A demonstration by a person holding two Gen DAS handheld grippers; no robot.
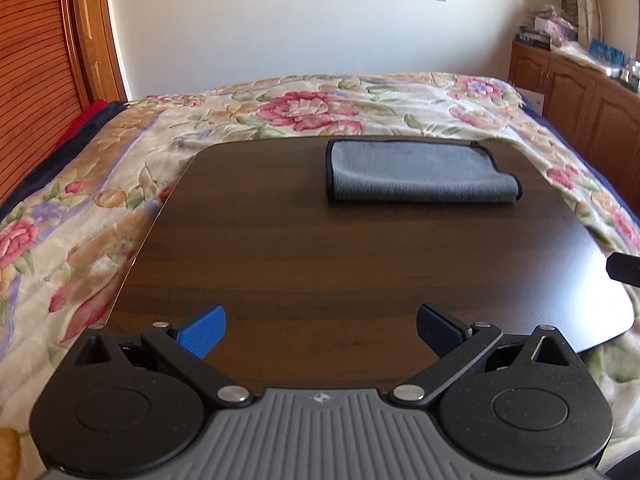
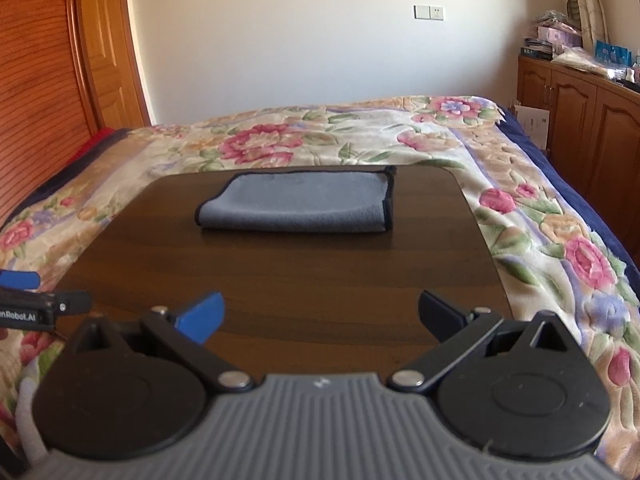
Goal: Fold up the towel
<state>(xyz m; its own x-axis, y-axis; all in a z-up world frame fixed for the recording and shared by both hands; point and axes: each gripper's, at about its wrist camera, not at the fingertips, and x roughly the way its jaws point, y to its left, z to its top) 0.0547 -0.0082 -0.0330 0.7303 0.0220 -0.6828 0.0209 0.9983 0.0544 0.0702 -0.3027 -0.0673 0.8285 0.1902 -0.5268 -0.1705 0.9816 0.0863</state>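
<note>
A grey towel (image 1: 420,172) with a dark hem lies folded flat on the far part of a dark wooden table (image 1: 320,264). It also shows in the right wrist view (image 2: 298,204), with the table (image 2: 288,280) under it. My left gripper (image 1: 320,330) is open and empty above the table's near edge, well short of the towel. My right gripper (image 2: 320,316) is open and empty, also near the front edge. A part of the left gripper (image 2: 24,300) shows at the left of the right wrist view, and a dark part of the right gripper (image 1: 624,266) at the right edge of the left wrist view.
The table stands on a bed with a floral cover (image 1: 120,184). A wooden headboard (image 1: 36,80) is at the left. A wooden cabinet (image 2: 580,120) with clutter on top stands at the right wall.
</note>
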